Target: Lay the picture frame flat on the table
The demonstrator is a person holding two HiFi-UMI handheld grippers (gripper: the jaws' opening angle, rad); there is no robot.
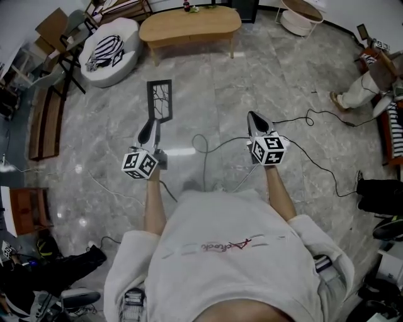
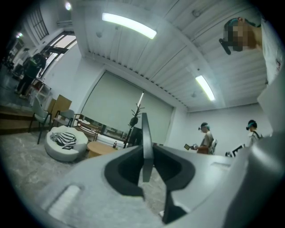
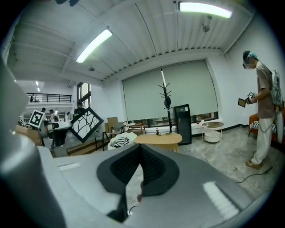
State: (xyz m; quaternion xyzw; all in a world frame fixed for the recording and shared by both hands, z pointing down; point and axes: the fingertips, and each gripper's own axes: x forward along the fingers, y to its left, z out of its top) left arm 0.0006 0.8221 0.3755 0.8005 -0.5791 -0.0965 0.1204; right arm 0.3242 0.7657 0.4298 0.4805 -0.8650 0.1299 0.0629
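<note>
— Two tongs in play; how do they stand?
— Left tongs (image 1: 151,123) are clenched on the frame (image 1: 159,99), pinching its lower edge; their own view shows it edge-on between them. Right tongs (image 1: 254,119) are pressed together with nothing in them.
— Where is the frame, then?
— In the air over the floor (image 1: 220,82), carried on edge in front of the person, well apart from the wooden surface (image 1: 189,25) at the far side of the room. The right view catches its branch pattern off to the side.
— So how much is done?
— I'd say the pick-up is done and the carry is under way. Nothing is laid down yet.
— What is left?
— By my reading: reach the surface, tip the frame from on edge to flat, set it on the bare top, then let go. A bottle (image 1: 186,5) and some small bits stand at its far edge, so there looks to be room
</note>
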